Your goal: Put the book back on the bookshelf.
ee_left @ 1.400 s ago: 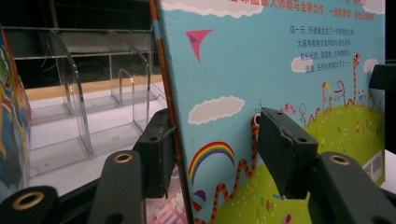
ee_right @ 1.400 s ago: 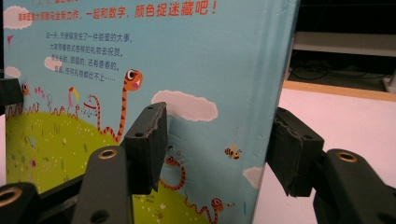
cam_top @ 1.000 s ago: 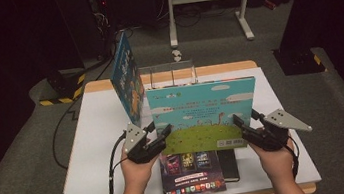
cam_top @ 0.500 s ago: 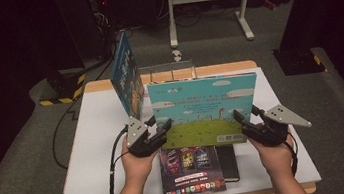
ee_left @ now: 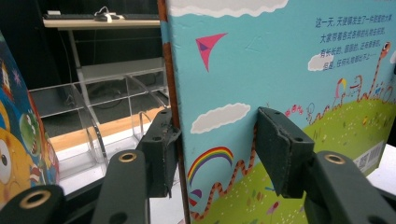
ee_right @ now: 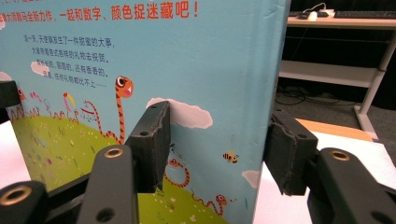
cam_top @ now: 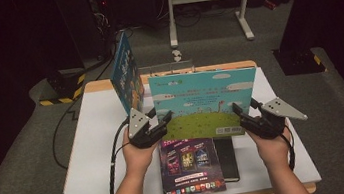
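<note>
— dark floor and a metal stand (cam_top: 208, 1) lie behind a white table (cam_top: 96, 152) with a wooden edge. report what stands on it.

— one picture book (cam_top: 204, 104) is upright over the middle of the table, its blue and green back cover facing me, with a barcode at the lower right corner. my left gripper (cam_top: 156, 129) is at its lower left corner and my right gripper (cam_top: 249, 121) at its lower right corner.

— state of your jaws?

— left: in the left gripper view (ee_left: 217, 154) my jaws stand about half open, one either side of the book's spine edge. one pad lies against the back of that edge; the other sits in front of the cover, and i cannot tell whether it presses. right: in the right gripper view (ee_right: 222, 149) my jaws also stand about half open and straddle the book's free edge, one pad in front of the cover, the other behind. contact there i cannot tell either.

— other items?

— a second picture book (cam_top: 125, 73) stands upright at the far left, beside a clear plastic rack (ee_left: 88, 121). a dark paperback (cam_top: 189, 168) lies flat near the front edge, below the held book, partly over a black notebook (cam_top: 227, 158).
</note>
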Tool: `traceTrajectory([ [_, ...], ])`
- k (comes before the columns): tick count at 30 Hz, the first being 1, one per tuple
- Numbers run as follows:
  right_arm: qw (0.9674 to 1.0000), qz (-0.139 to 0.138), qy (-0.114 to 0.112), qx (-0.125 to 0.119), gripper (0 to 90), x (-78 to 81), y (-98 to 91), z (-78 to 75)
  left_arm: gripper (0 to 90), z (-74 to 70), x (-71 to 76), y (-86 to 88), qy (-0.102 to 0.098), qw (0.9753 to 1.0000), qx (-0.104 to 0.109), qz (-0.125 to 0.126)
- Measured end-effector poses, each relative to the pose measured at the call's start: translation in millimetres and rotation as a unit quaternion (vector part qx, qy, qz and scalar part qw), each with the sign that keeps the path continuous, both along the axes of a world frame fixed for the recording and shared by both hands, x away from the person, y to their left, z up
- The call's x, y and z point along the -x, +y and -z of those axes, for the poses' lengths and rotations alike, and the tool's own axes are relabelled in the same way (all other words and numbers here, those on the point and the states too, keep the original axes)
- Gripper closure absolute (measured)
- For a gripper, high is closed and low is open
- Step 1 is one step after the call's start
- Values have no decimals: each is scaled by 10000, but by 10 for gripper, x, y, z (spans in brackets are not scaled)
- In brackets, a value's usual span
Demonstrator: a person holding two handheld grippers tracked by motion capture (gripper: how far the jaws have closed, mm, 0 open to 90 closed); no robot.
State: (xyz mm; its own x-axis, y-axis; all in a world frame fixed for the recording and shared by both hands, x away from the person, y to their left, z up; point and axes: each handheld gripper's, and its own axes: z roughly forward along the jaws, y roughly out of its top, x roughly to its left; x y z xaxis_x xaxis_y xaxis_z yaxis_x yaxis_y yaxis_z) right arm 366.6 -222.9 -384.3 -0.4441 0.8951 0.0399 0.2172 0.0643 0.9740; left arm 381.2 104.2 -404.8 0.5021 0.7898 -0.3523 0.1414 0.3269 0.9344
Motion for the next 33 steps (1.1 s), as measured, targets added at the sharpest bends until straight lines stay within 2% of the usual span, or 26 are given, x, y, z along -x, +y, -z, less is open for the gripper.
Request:
traceTrajectory([
  [4, 10000, 4, 40, 25, 451, -23, 8, 58, 499, 74, -11, 5, 45, 10000, 6, -9],
  [7, 10000, -5, -17, 2, 449, 5, 4, 93, 498, 99, 40, -5, -50, 10000, 55, -47],
  [10, 9999, 23, -133, -5, 440, 84, 6, 136, 495, 110, 112, -9, -128, 9999, 47, -32],
  [16, 9998, -59, -207, 37, 433, 267, -3, 147, 477, 117, 247, 3, -200, 9998, 1, 30],
  [23, 9994, -229, -234, -71, 415, 352, -36, 157, 460, 141, 344, -4, -350, 9994, -81, -30],
  [25, 9993, -280, -211, -95, 389, 366, -49, 155, 453, 140, 364, -2, -348, 9994, -71, -25],
  [30, 9981, -483, -194, -343, 297, 370, -103, 104, 440, 140, 417, 14, -349, 9994, -1, -27],
  [33, 9970, -661, -232, -327, 257, 359, -103, 58, 430, 144, 427, 25, -357, 9994, -16, -36],
])
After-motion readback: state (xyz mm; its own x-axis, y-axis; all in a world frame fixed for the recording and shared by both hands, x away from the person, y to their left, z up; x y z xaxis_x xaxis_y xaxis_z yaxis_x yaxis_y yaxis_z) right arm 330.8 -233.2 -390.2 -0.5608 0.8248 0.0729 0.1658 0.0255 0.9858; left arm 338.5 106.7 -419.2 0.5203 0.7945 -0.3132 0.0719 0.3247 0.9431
